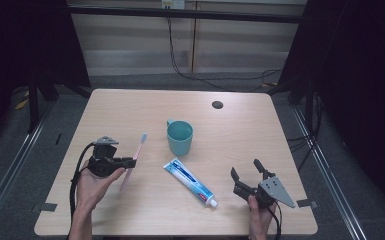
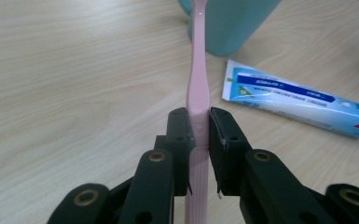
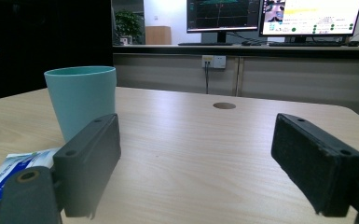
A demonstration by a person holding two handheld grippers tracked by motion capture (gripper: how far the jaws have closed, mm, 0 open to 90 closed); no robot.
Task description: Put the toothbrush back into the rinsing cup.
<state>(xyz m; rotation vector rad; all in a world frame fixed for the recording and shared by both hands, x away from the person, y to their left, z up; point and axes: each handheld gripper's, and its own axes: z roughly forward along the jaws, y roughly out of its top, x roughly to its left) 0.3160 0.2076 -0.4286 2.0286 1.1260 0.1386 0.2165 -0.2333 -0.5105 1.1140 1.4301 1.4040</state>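
A light wood table (image 1: 240, 145) with rounded corners and a round dark hole (image 1: 217, 104) near its far edge is set on grey carpet (image 1: 10, 165). Metal rails (image 1: 330, 170) are laid along the floor on both sides, and bits of tape are stuck at the table's near corners. Beyond the table a pale panelled wall (image 1: 130, 45) is seen, crossed by a dark bar (image 1: 180, 13), with a socket (image 3: 213, 61) and black cables (image 1: 180, 70) hanging down to the floor. Dark curtains (image 1: 360, 75) are hung at left and right. In the right gripper view, lit monitors (image 3: 224, 15) and a plant (image 3: 128, 23) are seen on a counter behind.
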